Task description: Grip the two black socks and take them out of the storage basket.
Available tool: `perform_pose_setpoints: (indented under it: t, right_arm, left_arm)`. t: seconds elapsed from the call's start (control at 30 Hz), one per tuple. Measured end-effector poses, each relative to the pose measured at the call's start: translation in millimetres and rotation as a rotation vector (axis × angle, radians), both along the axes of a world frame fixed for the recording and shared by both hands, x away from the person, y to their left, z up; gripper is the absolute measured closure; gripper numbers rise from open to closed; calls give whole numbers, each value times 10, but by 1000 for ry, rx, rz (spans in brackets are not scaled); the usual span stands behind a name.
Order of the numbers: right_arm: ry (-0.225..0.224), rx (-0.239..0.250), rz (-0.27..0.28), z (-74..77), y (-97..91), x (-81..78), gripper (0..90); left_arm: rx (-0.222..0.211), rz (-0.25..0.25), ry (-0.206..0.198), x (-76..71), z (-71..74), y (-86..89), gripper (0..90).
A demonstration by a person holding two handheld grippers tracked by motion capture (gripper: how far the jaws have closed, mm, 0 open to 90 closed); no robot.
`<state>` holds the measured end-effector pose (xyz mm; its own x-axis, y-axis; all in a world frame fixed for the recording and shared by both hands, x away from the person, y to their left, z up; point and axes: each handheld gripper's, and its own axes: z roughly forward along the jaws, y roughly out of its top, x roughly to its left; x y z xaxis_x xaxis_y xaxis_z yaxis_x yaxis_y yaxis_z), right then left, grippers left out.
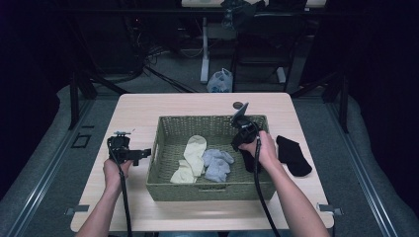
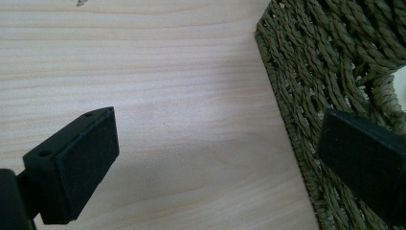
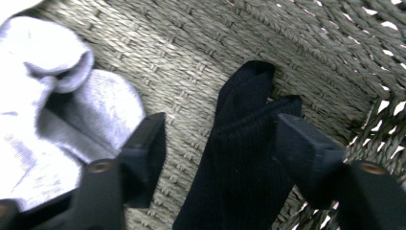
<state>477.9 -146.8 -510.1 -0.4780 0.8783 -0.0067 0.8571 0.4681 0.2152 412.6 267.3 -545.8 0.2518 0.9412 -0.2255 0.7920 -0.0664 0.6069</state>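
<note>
The right gripper [image 3: 220, 143] hung in the basket [image 1: 163, 148] with its jaws half-open astride the black sock [image 3: 239, 167], which ran lengthwise away between the untouching pads, while the open left gripper [image 2: 215, 158] idled outside, farther off.

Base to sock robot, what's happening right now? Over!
Right gripper open, jaws astride black sock inside basket. Left gripper open, idle beside basket wall. Grey socks close by, not blocking.
</note>
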Motion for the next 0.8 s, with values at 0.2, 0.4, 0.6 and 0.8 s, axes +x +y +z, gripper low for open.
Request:
perform_pose_setpoints:
  t: [0.2,0.4,0.6,0.8]
  right_arm:
    - [11,-46,-19,-78,5,40,629]
    - [14,-39,-22,-48,-4,28,805]
    - [6,0,4,182,-77,-44,809]
    - [-11,52,22,442,-148,-129,809]
  left_arm:
    - [0,-3,-2,0,2,1,10]
    - [-3,0,-4,1,3,-6,10]
    - [-3,4,-7,2,3,-7,10]
    - [2,-6,-6,5,14,-22,10]
